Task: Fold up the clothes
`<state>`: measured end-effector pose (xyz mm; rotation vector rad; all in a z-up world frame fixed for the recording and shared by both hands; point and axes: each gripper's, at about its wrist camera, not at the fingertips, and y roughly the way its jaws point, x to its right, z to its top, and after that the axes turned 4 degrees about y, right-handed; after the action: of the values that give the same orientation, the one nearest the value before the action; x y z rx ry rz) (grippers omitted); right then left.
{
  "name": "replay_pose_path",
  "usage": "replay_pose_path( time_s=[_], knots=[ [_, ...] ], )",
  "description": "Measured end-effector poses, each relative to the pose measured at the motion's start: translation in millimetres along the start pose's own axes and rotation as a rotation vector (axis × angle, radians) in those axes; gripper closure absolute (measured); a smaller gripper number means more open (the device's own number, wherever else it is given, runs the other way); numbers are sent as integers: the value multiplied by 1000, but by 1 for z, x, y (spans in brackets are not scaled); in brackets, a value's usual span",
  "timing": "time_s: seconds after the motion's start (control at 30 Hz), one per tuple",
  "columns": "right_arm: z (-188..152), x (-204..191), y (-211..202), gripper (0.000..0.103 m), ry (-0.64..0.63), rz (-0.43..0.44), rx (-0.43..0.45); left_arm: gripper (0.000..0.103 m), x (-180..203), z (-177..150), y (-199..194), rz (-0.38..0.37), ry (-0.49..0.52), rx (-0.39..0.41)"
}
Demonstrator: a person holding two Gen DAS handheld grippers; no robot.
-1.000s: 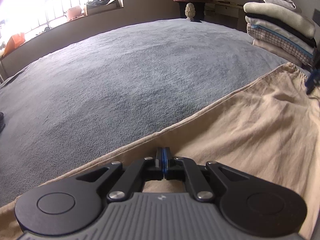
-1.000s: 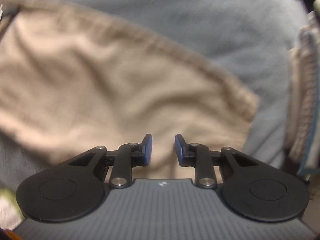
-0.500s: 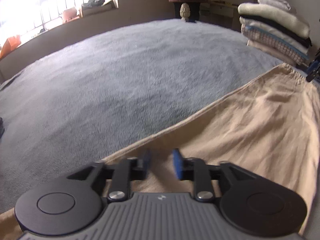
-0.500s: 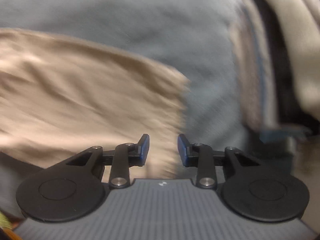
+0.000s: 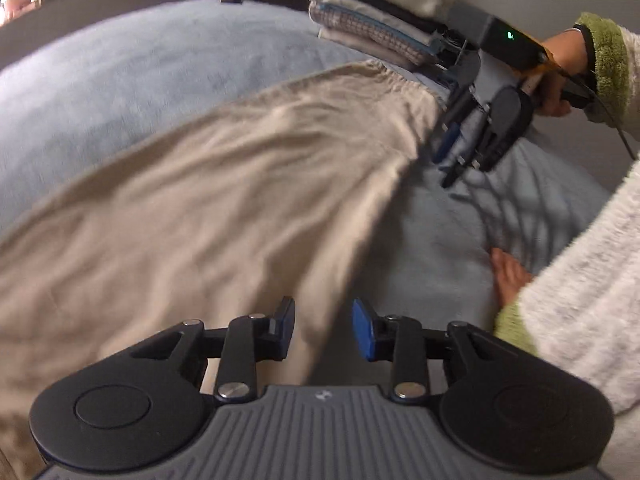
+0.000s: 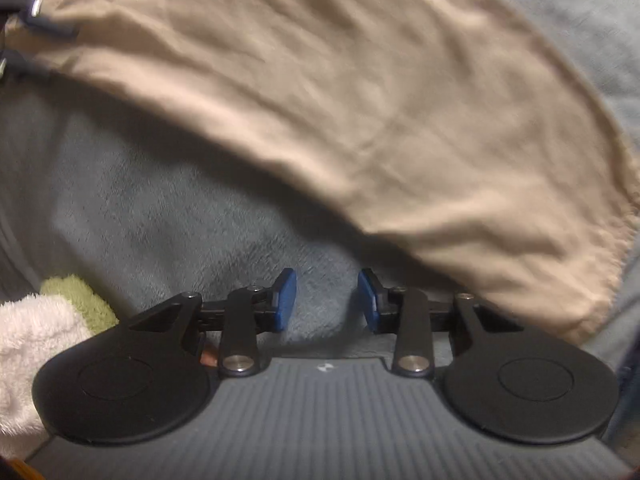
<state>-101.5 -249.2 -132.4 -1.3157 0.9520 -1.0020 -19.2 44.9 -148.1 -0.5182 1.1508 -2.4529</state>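
A beige garment (image 5: pixel 208 184) lies spread flat on the grey-blue bed cover (image 5: pixel 120 64); it also fills the upper part of the right wrist view (image 6: pixel 360 92). My left gripper (image 5: pixel 323 334) is open and empty, over the garment's near edge. My right gripper (image 6: pixel 327 300) is open and empty, over bare cover just off the garment's lower edge. In the left wrist view the right gripper (image 5: pixel 450 160) hangs by the garment's far right corner, held by a hand.
A stack of folded clothes (image 5: pixel 372 20) stands on the bed at the back right, just beyond the garment. The person's fleecy sleeve (image 5: pixel 580 300) is at the right, and shows at the lower left of the right wrist view (image 6: pixel 36 344).
My left gripper opened and let go of the garment's edge, then swung right. My right gripper stayed open and swung round over the cover beside the garment.
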Motion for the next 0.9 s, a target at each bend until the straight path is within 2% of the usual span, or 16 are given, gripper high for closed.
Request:
replay_pose_path(
  time_s=[0.2, 0.27, 0.3, 0.33, 0.4, 0.47, 0.53, 0.6, 0.67, 0.73, 0.77, 0.83, 0.9],
  knots=[
    [51, -31, -22, 68, 69, 37, 257, 71, -1, -3, -5, 49, -51, 28],
    [70, -43, -28, 68, 94, 55, 348, 72, -5, -6, -1, 58, -87, 8],
    [76, -46, -19, 68, 114, 65, 365, 73, -6, -9, 1, 56, -101, -13],
    [79, -49, -10, 68, 135, 82, 353, 73, -7, -12, 2, 54, -115, -34],
    [75, -59, 13, 66, 165, 114, 272, 73, -6, -21, 3, 38, -128, -63],
    [58, -77, 11, 63, 90, 98, 268, 73, -4, -30, 0, 7, -126, -79],
    [52, -85, 3, 64, 52, 167, 189, 73, -2, -36, -7, -27, -116, -84],
    [57, -86, -13, 64, 34, 171, 227, 73, -2, -39, -17, -54, -105, -72],
    [71, -84, -28, 64, 72, 126, 331, 73, -5, -39, -31, -73, -100, -29],
    [88, -81, -32, 64, 119, 163, 439, 73, -11, -38, -41, -69, -118, 7],
    [94, -83, -27, 65, 124, 181, 466, 73, -15, -38, -45, -64, -128, 24],
    [105, -103, -8, 65, 80, 178, 466, 73, -22, -40, -51, -37, -167, 37],
    [98, -127, 17, 65, -22, 191, 382, 73, -30, -44, -57, -5, -218, 46]
  ],
)
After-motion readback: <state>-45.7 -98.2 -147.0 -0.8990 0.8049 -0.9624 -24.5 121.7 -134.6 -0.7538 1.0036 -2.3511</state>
